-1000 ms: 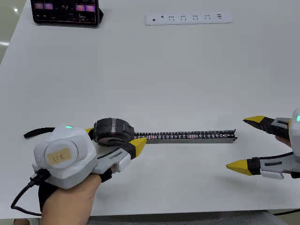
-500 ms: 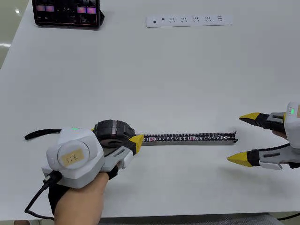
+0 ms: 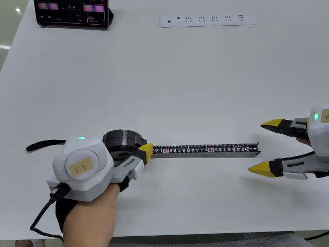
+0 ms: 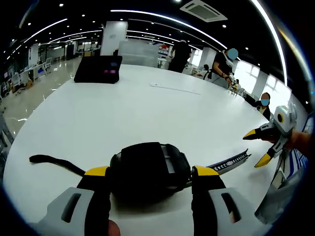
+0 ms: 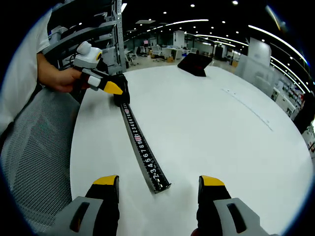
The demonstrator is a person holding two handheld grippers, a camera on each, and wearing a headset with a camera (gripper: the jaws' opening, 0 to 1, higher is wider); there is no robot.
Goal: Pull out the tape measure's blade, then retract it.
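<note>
White surface point(image 3: 180, 87) in an open hall with strip ceiling lights; far ahead of both hand-held grippers lie a white power strip point(image 3: 206, 20) and a dark screen device point(image 3: 72, 11). Left hand-held gripper point(image 4: 150, 172): jaws clamped on the black tape measure case point(image 3: 122, 143), with a black strap point(image 3: 41, 145) lying off to its left. Blade point(image 3: 205, 149): extended flat from the case toward the right hand-held gripper point(image 3: 257, 146), whose jaws stand apart, one on each side of the blade's end, not touching it.
</note>
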